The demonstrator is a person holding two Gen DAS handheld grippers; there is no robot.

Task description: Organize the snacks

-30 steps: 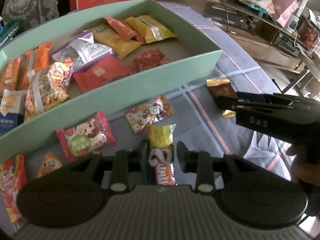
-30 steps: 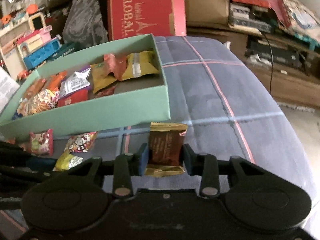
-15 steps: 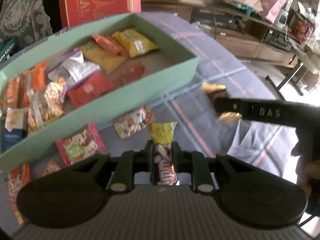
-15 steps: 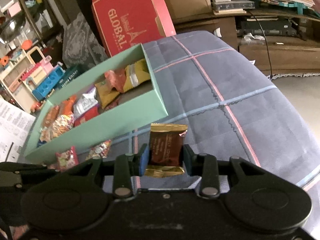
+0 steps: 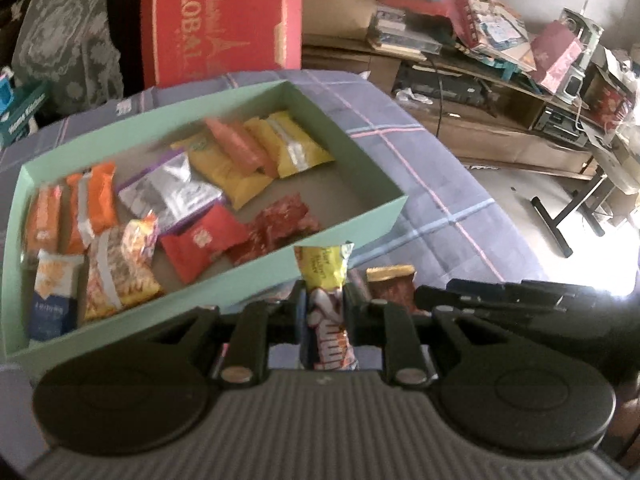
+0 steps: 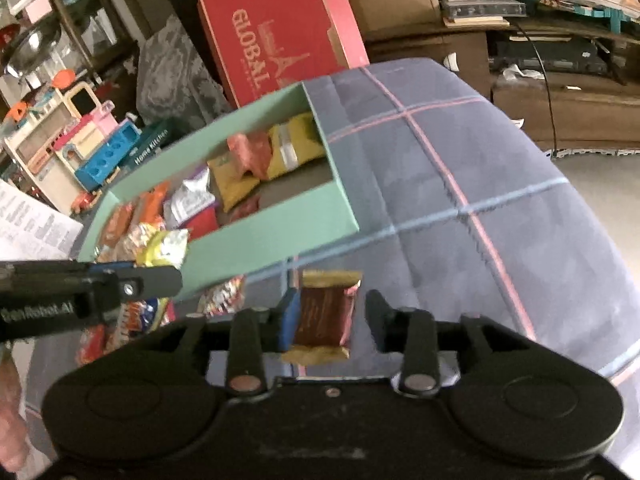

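A mint-green box [image 5: 320,240] [image 6: 280,236] holds several snack packets. My left gripper [image 5: 323,308] is shut on a yellow and white snack packet [image 5: 323,276], lifted at the box's near wall; it also shows in the right wrist view [image 6: 164,248]. My right gripper [image 6: 332,312] has its jaws apart around a brown and gold packet [image 6: 324,316]; the left pad touches it, the right pad stands clear. That packet [image 5: 392,288] shows beside my left fingers.
A plaid blue-grey cloth [image 6: 460,200] covers the surface. Loose packets [image 6: 224,296] lie in front of the box. A red carton [image 5: 224,20] stands behind it. Toys [image 6: 80,140] are at the left, cluttered shelves [image 5: 500,60] at the right.
My left gripper closed on the yellow and white packet and lifted it toward the box. My right gripper lifted the brown packet, and its jaws have now spread apart.
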